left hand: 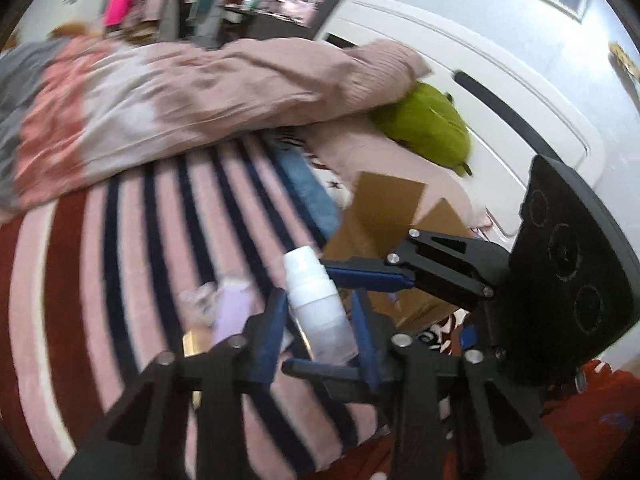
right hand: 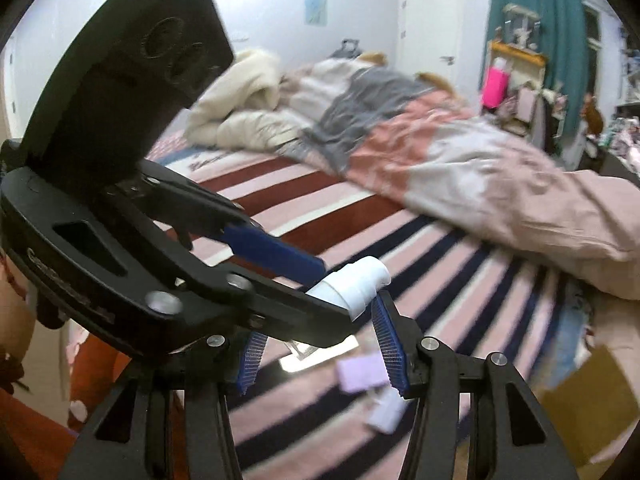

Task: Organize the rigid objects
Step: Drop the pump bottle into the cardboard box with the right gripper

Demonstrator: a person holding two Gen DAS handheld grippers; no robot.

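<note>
White bottle [left hand: 318, 300] clamped between my left gripper [left hand: 320, 316] pads, my right gripper [right hand: 320, 356] spread open beside it, empty, no label readable.

Soft, even indoor light fills both my views, though motion blur smears the bedding [left hand: 168, 92] and fisheye bends the edges.

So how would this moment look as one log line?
left gripper: shut on white bottle | right gripper: open, empty | cardboard box: beside
</note>
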